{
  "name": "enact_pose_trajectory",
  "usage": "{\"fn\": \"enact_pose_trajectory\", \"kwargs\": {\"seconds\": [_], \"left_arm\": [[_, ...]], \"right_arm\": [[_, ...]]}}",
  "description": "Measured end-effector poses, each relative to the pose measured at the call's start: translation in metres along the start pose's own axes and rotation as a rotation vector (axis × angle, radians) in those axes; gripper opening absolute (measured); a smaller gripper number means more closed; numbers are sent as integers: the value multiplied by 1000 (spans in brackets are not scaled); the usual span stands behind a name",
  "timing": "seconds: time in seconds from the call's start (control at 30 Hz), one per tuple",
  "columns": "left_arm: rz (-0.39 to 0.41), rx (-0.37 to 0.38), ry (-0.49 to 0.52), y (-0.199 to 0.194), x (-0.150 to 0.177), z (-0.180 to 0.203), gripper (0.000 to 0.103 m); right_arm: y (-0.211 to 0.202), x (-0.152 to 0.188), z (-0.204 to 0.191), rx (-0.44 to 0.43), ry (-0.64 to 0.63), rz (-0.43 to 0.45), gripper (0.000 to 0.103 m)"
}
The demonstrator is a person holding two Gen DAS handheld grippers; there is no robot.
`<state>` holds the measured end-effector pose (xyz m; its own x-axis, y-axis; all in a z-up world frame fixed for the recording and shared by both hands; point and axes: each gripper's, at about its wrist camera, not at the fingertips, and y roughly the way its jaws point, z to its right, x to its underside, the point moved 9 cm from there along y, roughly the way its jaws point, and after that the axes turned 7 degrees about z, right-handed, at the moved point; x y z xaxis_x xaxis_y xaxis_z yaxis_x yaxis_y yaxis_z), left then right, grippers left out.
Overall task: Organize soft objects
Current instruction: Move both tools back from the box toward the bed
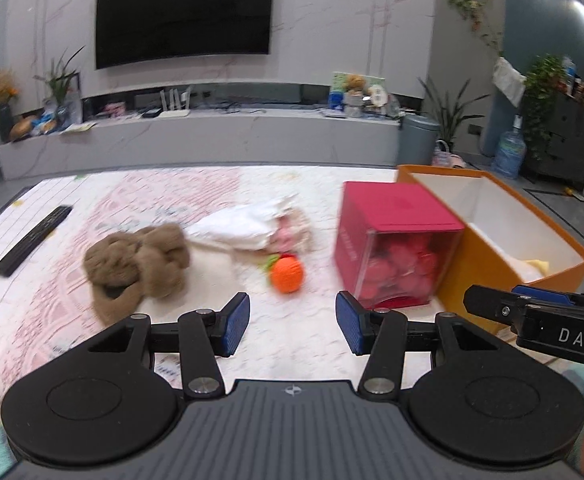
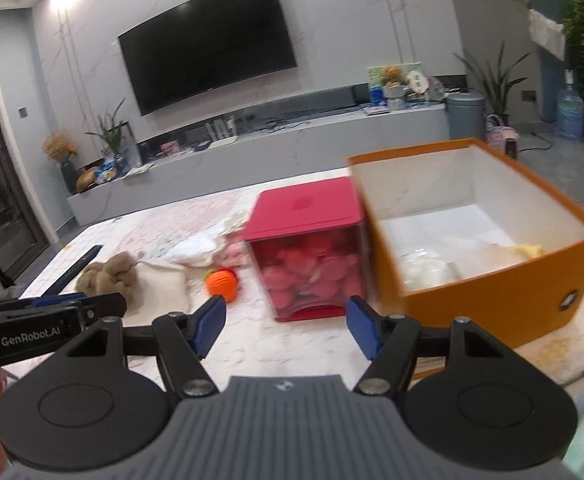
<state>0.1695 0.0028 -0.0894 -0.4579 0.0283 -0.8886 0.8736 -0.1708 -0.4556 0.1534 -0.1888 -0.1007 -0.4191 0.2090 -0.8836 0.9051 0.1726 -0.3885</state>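
Both grippers hover over the mat (image 1: 51, 304) with nothing between the pads: the left gripper (image 1: 292, 320) is spread, and so is the right gripper (image 2: 285, 326). Just past them sit the brown plush (image 1: 137, 266), an orange ball (image 1: 286, 275) and a white-pink soft toy (image 1: 251, 228) (blurry, maybe a bunny), all loose on the mat. Right of those stands the red box (image 2: 304, 240), touching or nearly touching the open orange box (image 2: 492, 292), with pale soft stuff inside.
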Motion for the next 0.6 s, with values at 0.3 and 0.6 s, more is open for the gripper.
{"fn": "enact_pose_trajectory", "kwargs": {"seconds": [0.3, 0.6], "left_arm": [[13, -77, -79, 1, 2, -53, 59], [-11, -121, 8, 28, -8, -84, 59]], "right_arm": [[31, 16, -52, -80, -89, -22, 66], [76, 27, -92, -140, -172, -59, 66]]}}
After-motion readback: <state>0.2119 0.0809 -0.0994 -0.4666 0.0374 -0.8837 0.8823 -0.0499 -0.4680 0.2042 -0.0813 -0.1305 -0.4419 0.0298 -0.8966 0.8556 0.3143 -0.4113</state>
